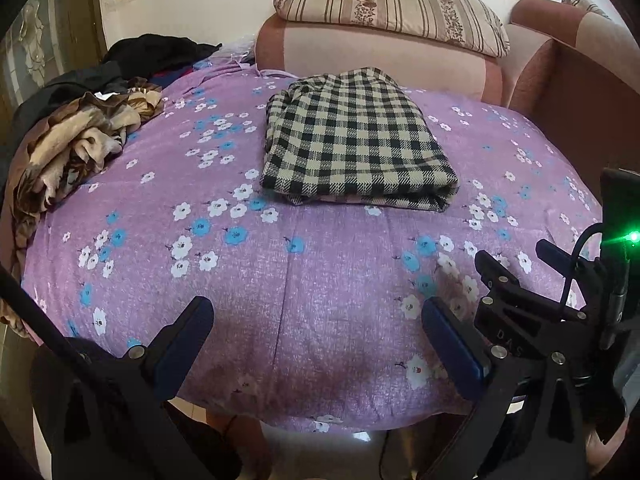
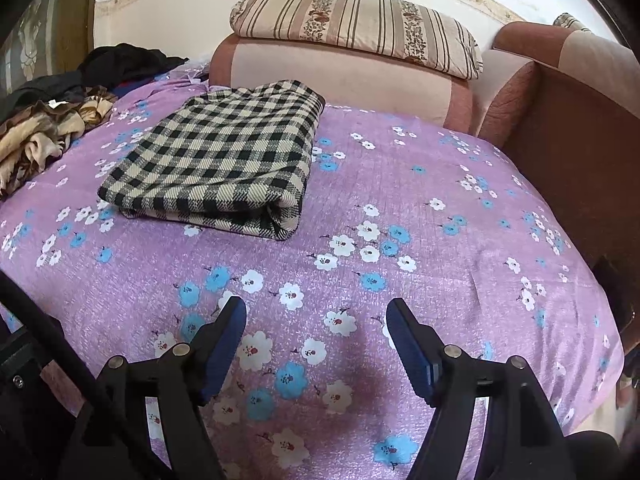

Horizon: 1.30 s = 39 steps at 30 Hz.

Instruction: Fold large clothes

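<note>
The left claw (image 1: pixel 318 314) is being held wide open over the near edge of the bed (image 1: pixel 320 288), with nothing between its blue pads. The right claw (image 2: pixel 316 316) is likewise being held spread apart and empty, a little further in over the flowered purple cover, and its black frame is being seen at the right side of the left wrist view. Both are being kept low and well back from the cloth, probably because this piece is judged to be finished and no grip is needed.

The checked garment (image 1: pixel 356 140) is lying as a tidy, thick rectangle toward the far edge of the bed, near the pink sofa (image 1: pixel 380 56), its doubled fold facing the near side. It is probably being left there so that the middle and near part of the cover is kept free as working room.

A heap of unfolded clothes (image 1: pixel 80 140) is being kept at the far left corner, brown patterned fabric in front and dark pieces behind. The next garment is likely to be drawn from that heap. A striped cushion (image 1: pixel 392 8) is resting on top of the sofa.
</note>
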Available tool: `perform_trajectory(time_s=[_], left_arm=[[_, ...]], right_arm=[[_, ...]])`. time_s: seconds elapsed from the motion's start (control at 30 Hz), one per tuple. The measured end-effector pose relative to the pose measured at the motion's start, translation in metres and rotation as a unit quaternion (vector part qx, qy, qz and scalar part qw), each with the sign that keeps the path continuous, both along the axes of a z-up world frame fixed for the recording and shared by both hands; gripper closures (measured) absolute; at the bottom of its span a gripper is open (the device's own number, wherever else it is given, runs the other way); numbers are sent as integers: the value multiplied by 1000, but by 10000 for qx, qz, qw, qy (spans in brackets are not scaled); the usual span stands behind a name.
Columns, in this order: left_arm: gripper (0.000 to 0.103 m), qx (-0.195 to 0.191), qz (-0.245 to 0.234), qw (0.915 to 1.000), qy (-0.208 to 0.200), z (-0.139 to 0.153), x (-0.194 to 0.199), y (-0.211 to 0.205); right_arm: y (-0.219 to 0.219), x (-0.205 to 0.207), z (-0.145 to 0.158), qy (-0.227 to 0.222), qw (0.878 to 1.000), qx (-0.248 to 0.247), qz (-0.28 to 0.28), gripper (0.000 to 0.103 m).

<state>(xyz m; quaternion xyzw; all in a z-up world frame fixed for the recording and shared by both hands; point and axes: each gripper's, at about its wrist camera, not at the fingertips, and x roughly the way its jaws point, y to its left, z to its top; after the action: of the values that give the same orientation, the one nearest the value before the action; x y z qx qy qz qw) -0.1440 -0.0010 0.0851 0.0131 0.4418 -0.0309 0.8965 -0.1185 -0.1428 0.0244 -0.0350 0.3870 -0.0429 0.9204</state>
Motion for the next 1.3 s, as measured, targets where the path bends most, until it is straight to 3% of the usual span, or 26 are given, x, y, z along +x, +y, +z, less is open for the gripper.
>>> perform_trajectory(time_s=[0.47, 1.3], left_arm=[[0, -54, 22, 9996, 278, -15, 6, 1], [0, 98, 164, 9994, 289, -20, 5, 4]], right_arm=[[2, 3, -8, 140, 9999, -80, -34, 26], [12, 4, -17, 384, 9982, -454, -77, 25]])
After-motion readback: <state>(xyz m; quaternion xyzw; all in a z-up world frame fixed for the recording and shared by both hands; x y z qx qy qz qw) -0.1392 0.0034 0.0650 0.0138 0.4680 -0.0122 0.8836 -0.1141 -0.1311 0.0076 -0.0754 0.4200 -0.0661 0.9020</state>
